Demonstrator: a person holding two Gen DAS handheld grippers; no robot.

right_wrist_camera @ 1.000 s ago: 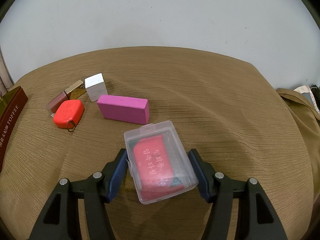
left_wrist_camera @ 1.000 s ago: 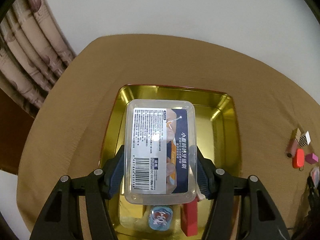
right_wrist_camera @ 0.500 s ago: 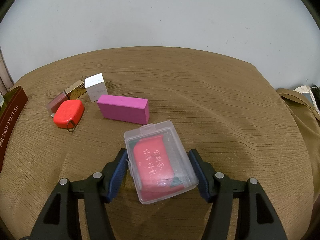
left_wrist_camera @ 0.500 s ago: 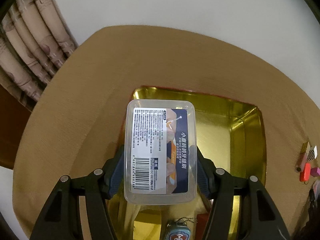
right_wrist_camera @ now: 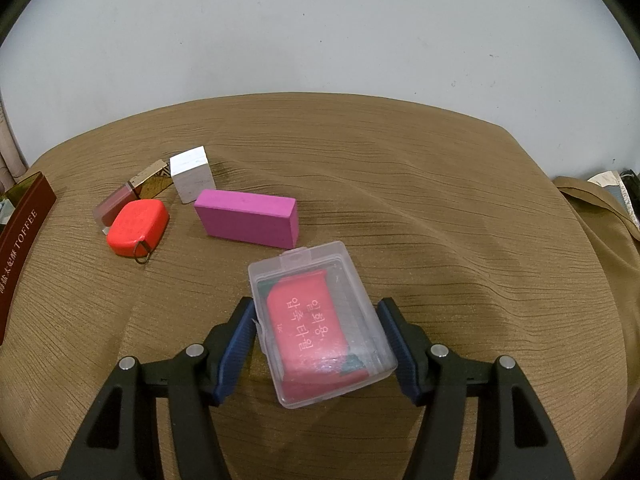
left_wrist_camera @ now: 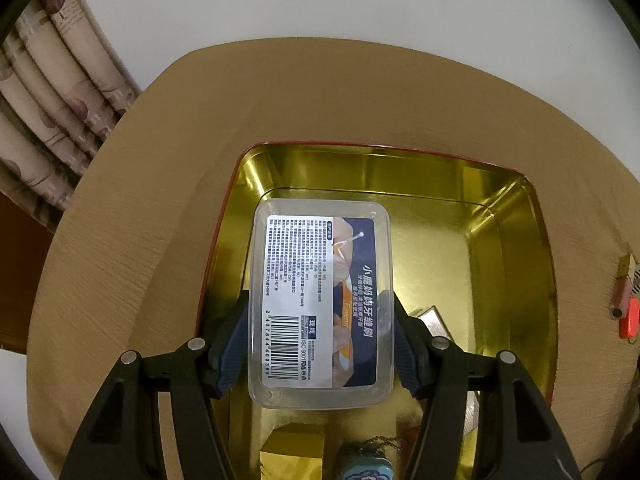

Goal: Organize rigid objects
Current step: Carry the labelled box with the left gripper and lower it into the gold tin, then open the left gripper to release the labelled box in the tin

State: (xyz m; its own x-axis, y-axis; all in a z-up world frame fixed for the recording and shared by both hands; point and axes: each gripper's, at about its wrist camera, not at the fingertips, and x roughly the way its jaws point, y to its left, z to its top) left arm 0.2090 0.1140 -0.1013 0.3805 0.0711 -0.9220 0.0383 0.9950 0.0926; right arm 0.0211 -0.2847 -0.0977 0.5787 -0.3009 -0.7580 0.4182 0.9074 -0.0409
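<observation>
The left gripper (left_wrist_camera: 320,344) clamped a labelled box (left_wrist_camera: 320,304) above the tin (left_wrist_camera: 516,240); the right gripper (right_wrist_camera: 316,340) clamped a clear case (right_wrist_camera: 320,324).

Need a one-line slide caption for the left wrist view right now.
Left hand-held gripper holds a clear labelled box over the gold tin.

Clear labelled box (left_wrist_camera: 320,304) held flat over gold tin (left_wrist_camera: 516,248); clear case w/ red insert (right_wrist_camera: 320,324) held above cloth.
</observation>
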